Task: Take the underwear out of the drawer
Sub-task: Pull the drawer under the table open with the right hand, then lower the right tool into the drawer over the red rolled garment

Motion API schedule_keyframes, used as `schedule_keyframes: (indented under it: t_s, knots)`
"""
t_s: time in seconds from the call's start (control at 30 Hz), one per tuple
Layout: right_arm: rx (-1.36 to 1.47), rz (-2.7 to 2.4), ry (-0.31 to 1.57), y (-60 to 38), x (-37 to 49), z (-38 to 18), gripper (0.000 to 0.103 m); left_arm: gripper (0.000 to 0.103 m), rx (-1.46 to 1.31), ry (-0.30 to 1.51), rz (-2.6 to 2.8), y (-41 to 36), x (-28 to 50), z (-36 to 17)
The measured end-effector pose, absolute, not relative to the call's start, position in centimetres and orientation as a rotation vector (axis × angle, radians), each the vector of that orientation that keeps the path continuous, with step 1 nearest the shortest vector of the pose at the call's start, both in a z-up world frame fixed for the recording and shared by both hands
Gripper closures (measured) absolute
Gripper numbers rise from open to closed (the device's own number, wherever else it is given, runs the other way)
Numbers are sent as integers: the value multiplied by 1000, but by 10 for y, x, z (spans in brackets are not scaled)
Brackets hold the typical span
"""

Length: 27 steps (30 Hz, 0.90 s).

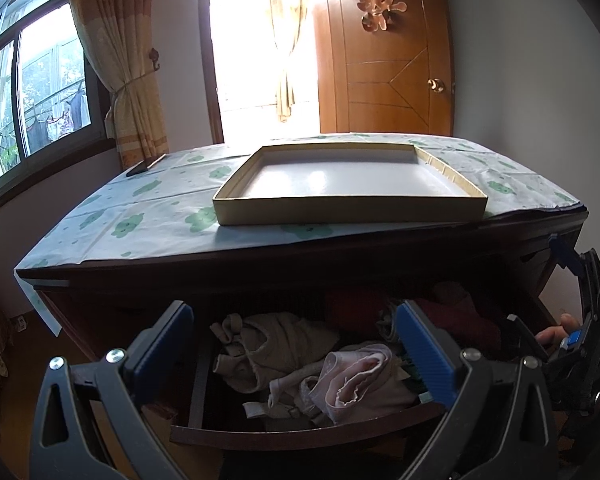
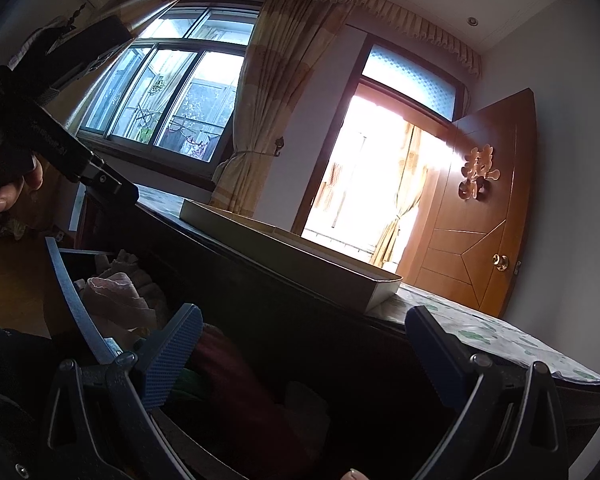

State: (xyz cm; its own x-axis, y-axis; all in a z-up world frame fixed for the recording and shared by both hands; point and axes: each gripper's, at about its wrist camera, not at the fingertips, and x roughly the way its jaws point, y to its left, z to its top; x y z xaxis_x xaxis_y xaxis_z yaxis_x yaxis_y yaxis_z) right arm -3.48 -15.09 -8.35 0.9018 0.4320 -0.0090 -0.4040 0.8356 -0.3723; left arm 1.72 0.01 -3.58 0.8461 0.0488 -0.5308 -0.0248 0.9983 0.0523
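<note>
Nearest the left wrist camera, the left gripper (image 1: 296, 344) hangs over the open drawer (image 1: 300, 434) with its blue-padded fingers (image 1: 424, 356) spread wide and empty. Directly between them lies the pink underwear (image 1: 356, 380), crumpled at the drawer's front, with a beige garment (image 1: 268, 344) just behind it and dark red cloth (image 1: 460, 320) to the right. In the right wrist view the right gripper (image 2: 300, 356) also has its fingers apart and holds nothing; it sits low at the drawer's right end, above the red cloth, with the pink underwear (image 2: 116, 296) off to its left. Beyond the drawer, a shallow cardboard tray (image 1: 348, 208) rests on the flower-print cloth (image 1: 140, 216) covering the dresser top, then the curtain (image 1: 120, 60) and the wooden door (image 1: 384, 60).

The likely trouble is in the pile itself: the pink piece touches the beige garment and a pale strap, so a deep bite could drag neighbours out with it. A shallow pinch on the frilled edge may slip. The drawer front also stands close below the left fingers and could be struck on descent.
</note>
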Motion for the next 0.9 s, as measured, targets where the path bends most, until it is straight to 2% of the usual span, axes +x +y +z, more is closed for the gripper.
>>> schedule_keyframes:
  t_s: [0.9]
  knots:
    - [-369,476,184,-155,-39,-75,1,0,88,587,32,-5,19,-37]
